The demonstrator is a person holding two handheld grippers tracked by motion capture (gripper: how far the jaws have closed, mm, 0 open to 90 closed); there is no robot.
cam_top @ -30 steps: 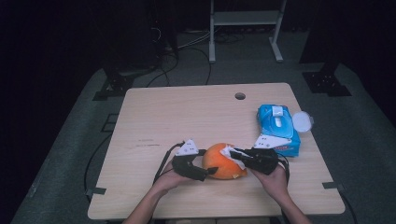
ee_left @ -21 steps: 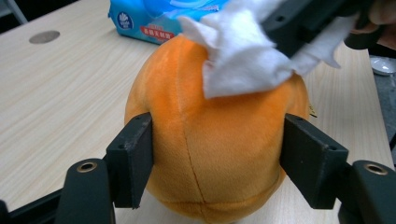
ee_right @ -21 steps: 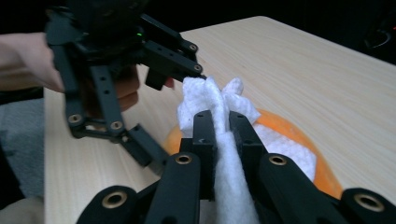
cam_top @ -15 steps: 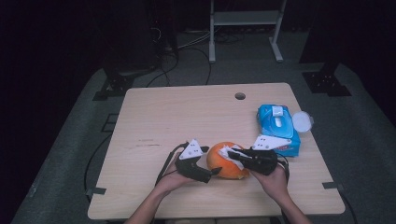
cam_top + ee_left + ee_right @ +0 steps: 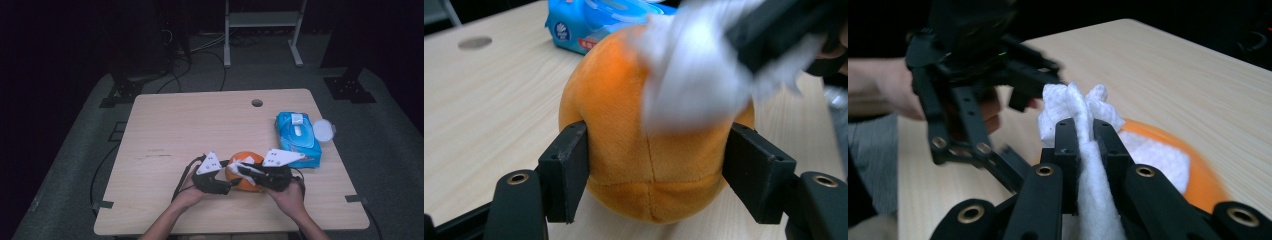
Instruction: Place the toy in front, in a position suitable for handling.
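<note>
the round orange plush ball (image 5: 246,172) sits on the pale wooden table (image 5: 200,125), near the blue wet-wipe pack (image 5: 296,138). the left gripper (image 5: 654,170) has just been closing and its jaws press the ball's sides. the right gripper (image 5: 1080,132) pinches a white wipe (image 5: 1073,105) against the ball's top.
</note>
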